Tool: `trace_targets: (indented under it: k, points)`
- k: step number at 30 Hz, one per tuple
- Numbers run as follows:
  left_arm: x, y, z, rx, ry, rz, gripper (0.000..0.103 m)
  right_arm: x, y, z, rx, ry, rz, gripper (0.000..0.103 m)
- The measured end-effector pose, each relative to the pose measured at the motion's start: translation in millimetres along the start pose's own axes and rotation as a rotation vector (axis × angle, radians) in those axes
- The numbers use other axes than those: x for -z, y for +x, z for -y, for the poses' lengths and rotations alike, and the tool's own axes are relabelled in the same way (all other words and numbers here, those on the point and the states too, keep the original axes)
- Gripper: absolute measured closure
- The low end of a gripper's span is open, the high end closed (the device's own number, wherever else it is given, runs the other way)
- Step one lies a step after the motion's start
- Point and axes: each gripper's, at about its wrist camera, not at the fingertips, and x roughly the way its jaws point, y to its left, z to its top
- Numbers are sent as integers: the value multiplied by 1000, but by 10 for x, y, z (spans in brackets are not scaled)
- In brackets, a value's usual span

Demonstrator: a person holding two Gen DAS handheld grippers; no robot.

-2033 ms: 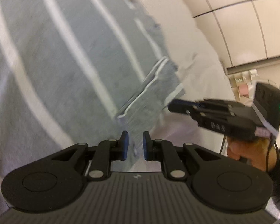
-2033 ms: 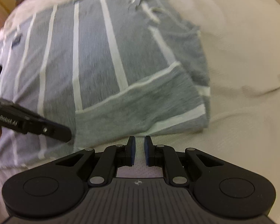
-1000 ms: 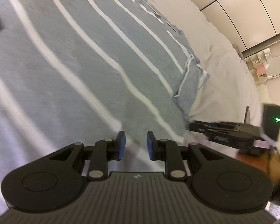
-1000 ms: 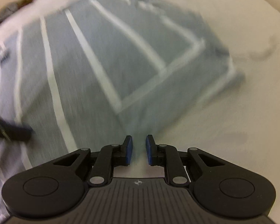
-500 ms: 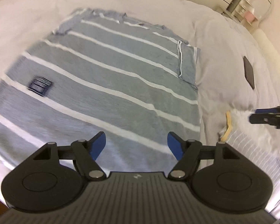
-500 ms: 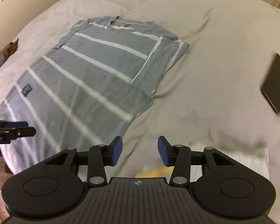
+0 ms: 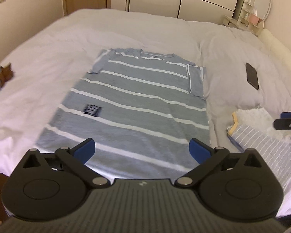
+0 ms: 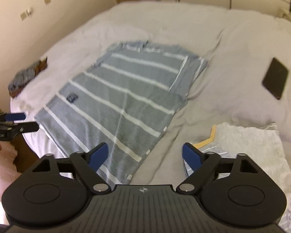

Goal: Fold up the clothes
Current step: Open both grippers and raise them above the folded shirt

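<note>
Both claws, nearly closed and low over the grey striped shirt (image 7: 133, 104) two seconds ago, are now raised well above the bed (image 7: 48, 58) with their jaws spread wide: the left claw (image 7: 142, 149) hangs over the shirt's hem, and the right claw (image 8: 145, 154) sits off the shirt's 4 o'clock corner. With the pull-back, the whole shirt shows, lying flat with its right sleeve folded in. A dark phone (image 8: 275, 77) at 2 o'clock and a folded pile of clothes (image 7: 261, 134) at 4 o'clock have come into view.
</note>
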Motion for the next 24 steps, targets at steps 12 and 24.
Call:
trace_targets:
  k: [12, 24]
  points:
    - [364, -671, -402, -96, 62, -14, 2, 698, -579, -138, 17, 173, 21, 5]
    - [324, -502, -1205, -54, 317, -33, 2, 715, -514, -811, 146, 243, 51, 5]
